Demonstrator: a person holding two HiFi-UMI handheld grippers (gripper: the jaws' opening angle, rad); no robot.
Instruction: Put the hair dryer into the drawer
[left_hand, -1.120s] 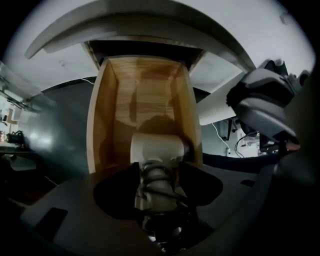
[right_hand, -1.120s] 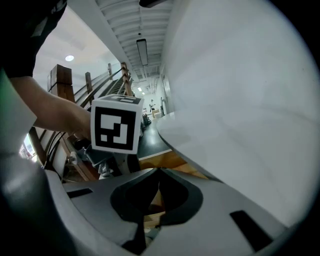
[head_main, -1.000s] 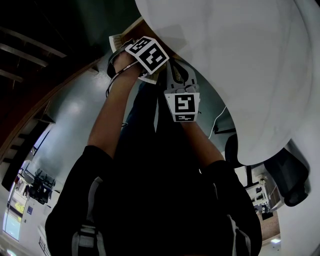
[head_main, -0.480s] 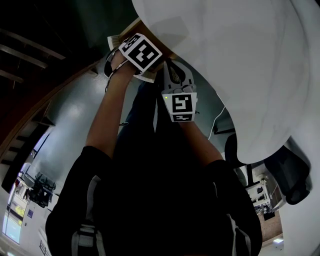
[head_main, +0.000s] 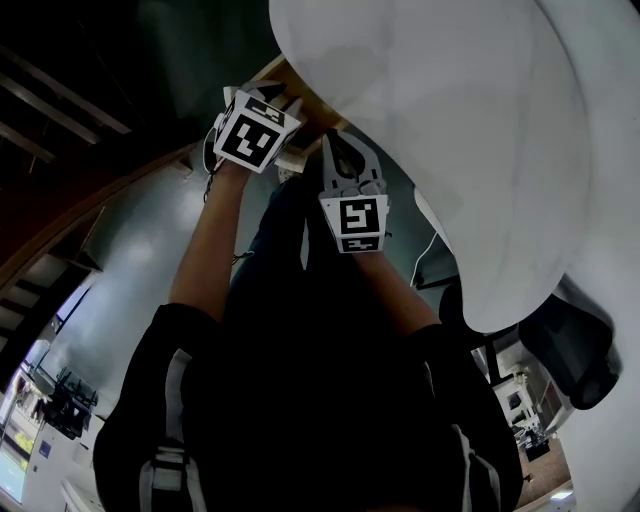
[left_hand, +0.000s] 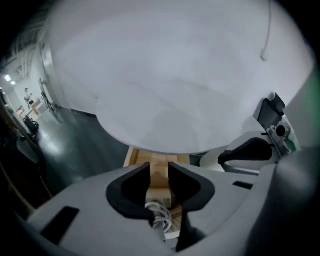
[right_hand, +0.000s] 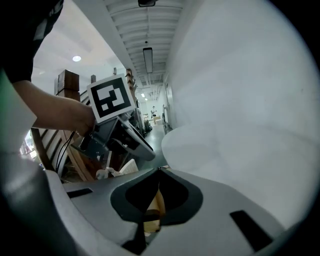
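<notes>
Cord (left_hand: 160, 216) in drawer (left_hand: 131, 156) below closing, empty left gripper (left_hand: 159, 167)

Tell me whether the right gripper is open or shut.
Shut. On the right gripper the jaws meet at their tips, with nothing clamped between them.
</notes>
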